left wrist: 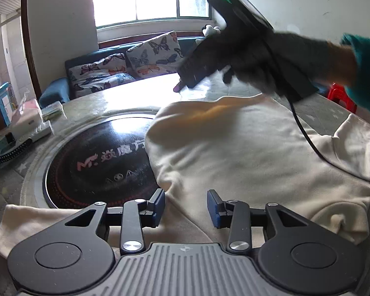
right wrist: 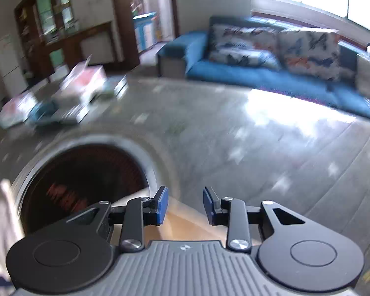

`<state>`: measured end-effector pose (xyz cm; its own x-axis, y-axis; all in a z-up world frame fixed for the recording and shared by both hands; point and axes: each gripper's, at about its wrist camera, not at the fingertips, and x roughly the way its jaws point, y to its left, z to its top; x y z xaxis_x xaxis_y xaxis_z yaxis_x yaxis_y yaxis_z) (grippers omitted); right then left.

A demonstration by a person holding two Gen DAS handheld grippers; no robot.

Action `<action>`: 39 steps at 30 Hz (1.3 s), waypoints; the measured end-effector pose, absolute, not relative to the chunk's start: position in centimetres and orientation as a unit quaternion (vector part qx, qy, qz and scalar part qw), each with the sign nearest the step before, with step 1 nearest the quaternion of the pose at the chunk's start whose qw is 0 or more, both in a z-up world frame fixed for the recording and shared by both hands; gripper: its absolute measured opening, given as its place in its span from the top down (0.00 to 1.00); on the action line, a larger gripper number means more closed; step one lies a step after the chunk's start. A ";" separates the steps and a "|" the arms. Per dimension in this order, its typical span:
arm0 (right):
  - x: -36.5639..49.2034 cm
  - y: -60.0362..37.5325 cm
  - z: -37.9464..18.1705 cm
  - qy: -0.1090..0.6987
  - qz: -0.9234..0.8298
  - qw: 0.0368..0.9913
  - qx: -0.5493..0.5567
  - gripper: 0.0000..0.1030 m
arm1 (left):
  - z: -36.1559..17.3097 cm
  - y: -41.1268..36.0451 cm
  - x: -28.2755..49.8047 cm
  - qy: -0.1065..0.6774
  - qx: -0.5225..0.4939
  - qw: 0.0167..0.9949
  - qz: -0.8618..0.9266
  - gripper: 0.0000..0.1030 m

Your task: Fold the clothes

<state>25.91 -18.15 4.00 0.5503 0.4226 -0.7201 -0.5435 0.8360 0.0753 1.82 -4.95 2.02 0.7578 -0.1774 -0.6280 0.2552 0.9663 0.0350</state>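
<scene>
A cream garment (left wrist: 234,148) lies spread and rumpled on the round table (left wrist: 125,98), one part folded over at the right. My left gripper (left wrist: 186,207) hovers over its near edge, open, with only cloth lying beneath the gap. Beyond the garment's far edge, a gloved hand (left wrist: 271,59) with a teal sleeve holds my right gripper (left wrist: 178,87), blurred in this view. In the right wrist view the right gripper (right wrist: 185,204) is open over the table; a tan strip of cloth (right wrist: 185,224) shows below the gap. More cream cloth (right wrist: 0,222) shows at the left edge.
A round black hotplate (left wrist: 98,162) is set in the table's middle, partly under the garment. Boxes and packets (left wrist: 29,120) sit at the table's left. A black cable (left wrist: 305,133) trails across the garment. A blue sofa (right wrist: 234,69) with butterfly cushions stands behind; a red stool (left wrist: 340,93) stands at the right.
</scene>
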 end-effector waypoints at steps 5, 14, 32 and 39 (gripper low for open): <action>27.9 -16.6 4.8 0.411 0.333 0.845 -0.083 0.61 | 1.4 -4.6 1.9 0.334 0.048 0.934 -0.114 0.58; 27.1 -13.1 1.7 0.470 0.376 0.787 -0.133 0.82 | 1.3 -4.3 1.7 0.332 0.047 0.935 -0.116 0.55; 22.2 -16.9 5.5 0.349 0.341 0.860 -0.149 0.62 | 1.0 -4.0 1.4 0.328 0.035 0.938 -0.109 0.52; 21.7 -17.6 1.0 0.406 0.328 0.842 -0.139 0.67 | 1.0 -3.9 1.2 0.330 0.030 0.938 -0.105 0.47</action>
<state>21.73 -17.57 0.96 0.4550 0.4400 -0.7742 -0.6656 0.7456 0.0326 1.19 -3.91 0.99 0.7600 -0.1759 -0.6257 0.2161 0.9763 -0.0120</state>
